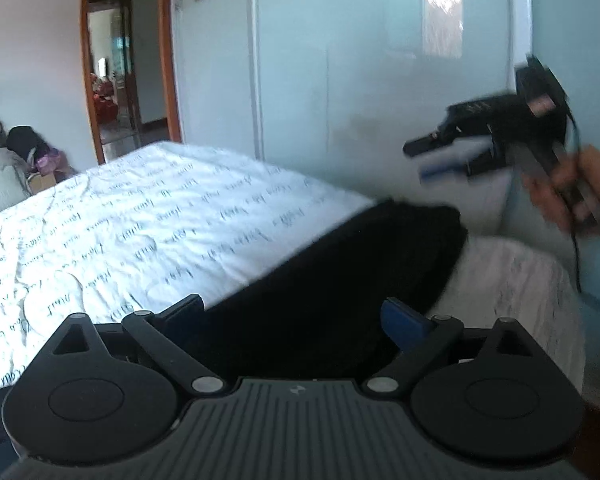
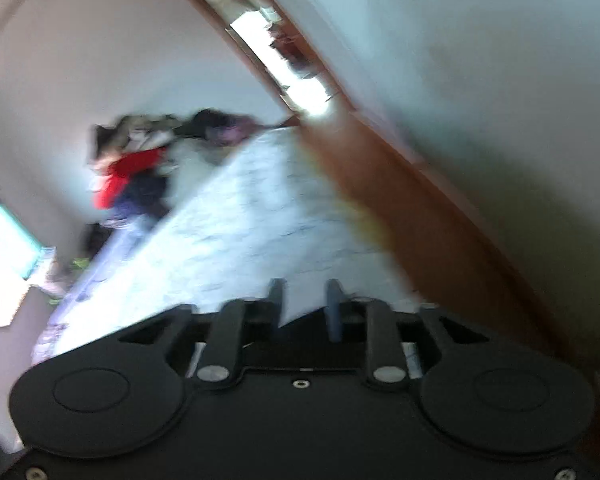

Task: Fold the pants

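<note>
Black pants [image 1: 340,272] lie bunched in a long heap on the near right corner of a bed [image 1: 140,220] covered with a white quilt printed with script. My left gripper [image 1: 296,312] is open wide just over the near end of the pants; the cloth shows between its fingers, and neither pad presses on it. Held in a person's hand [image 1: 560,196], my right gripper [image 1: 428,159] hovers above and right of the pants' far end. In the tilted, blurred right wrist view, the right gripper [image 2: 305,302] is open with only the quilt [image 2: 260,220] behind the gap.
Frosted wardrobe doors [image 1: 380,60] stand close behind the bed. A wood-framed doorway [image 1: 116,80] opens at the back left. A pile of clothes and bags [image 1: 16,160] sits by the bed's far left side. The mattress's pinkish side [image 1: 520,280] drops away at the right.
</note>
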The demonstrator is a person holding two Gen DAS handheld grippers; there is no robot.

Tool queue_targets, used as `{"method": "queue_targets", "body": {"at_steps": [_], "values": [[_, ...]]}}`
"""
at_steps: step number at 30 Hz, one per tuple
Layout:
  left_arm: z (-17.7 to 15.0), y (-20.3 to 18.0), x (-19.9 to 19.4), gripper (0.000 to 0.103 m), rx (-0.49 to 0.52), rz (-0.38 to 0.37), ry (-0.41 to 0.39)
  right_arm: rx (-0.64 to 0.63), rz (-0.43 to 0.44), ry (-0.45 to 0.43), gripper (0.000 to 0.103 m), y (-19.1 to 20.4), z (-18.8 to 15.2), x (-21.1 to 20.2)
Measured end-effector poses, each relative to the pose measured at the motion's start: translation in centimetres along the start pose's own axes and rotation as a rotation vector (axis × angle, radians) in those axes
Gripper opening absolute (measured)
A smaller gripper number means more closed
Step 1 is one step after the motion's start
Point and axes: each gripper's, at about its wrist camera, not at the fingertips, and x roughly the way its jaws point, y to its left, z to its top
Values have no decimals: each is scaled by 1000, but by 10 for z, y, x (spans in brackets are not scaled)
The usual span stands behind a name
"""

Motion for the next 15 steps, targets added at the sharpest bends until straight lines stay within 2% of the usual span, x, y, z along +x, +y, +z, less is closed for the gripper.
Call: {"method": "queue_targets", "body": {"at_steps": [1,2,3,4,5,6,7,8,9,10,11,12,15], "values": [[2,3,3,98,-17,6,-1,16,46,36,81,4,-7,8],[1,6,8,98,-29,16,10,34,87,83,84,6,-17,21],[-2,8,17,100,-25,32,34,44,92,132,84,4,-25,34],[-7,9,29,95,-3,85,94,52,49,197,83,-1,-33,49],[-12,12,40,90,15,150,161,47,-7,239,67,-8,-39,59],[-18,19,47,83,16,196,209,29,-40,194,52,-11,-39,54],[-21,26,46,83,-1,208,227,47,-78,172,52,-10,-36,48],[-23,34,41,85,-30,208,222,78,-102,148,66,-7,-35,38],[-25,42,34,88,-55,208,205,90,-73,111,85,-1,-39,25],[-26,48,29,92,-69,216,189,98,-2,82,94,4,-47,14],[-27,52,27,94,-76,226,180,128,79,88,98,7,-57,8],[-28,55,28,94,-80,232,180,186,130,123,98,8,-68,9],[-35,59,40,96,-66,250,202,320,156,149,98,-1,-93,9]]}}
